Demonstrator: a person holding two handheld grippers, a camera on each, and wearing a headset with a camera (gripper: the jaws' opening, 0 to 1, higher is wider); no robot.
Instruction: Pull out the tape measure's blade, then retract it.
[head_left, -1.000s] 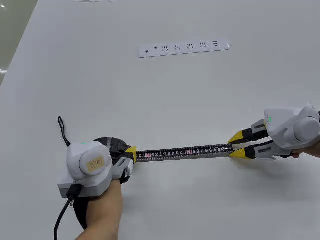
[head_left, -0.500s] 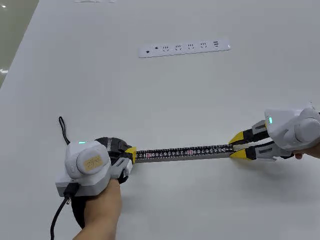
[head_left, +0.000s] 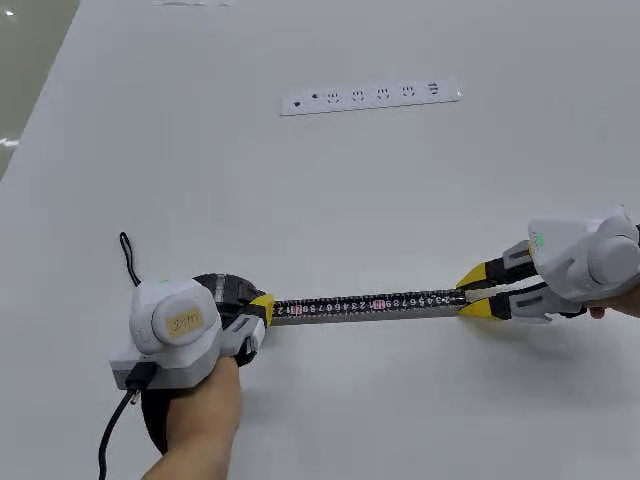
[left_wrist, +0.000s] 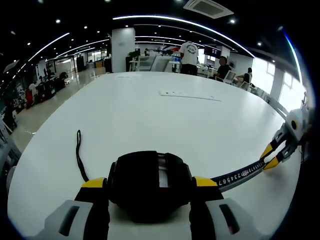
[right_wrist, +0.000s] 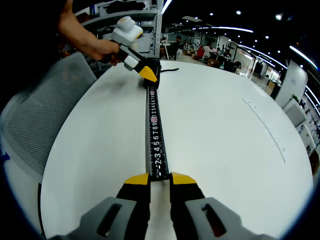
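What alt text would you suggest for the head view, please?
A black tape measure's blade is stretched over a white table, its case clamped in the left claw and its tip pinched by the right claw. A white power strip lies farther back.

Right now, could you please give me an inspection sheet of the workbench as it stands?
Surface: white table, plain top.
Job's things: black tape measure case sits on the table; its blade is pulled out flat along the top.
Clutter: white power strip at the far side, apart from the work.
Grippers: left gripper shut on the case; right gripper shut on the blade's end.
Cables: black lanyard trails from the case; black cable hangs from the left gripper.
Surroundings: open office, people in the distance, mesh chair beside the table.
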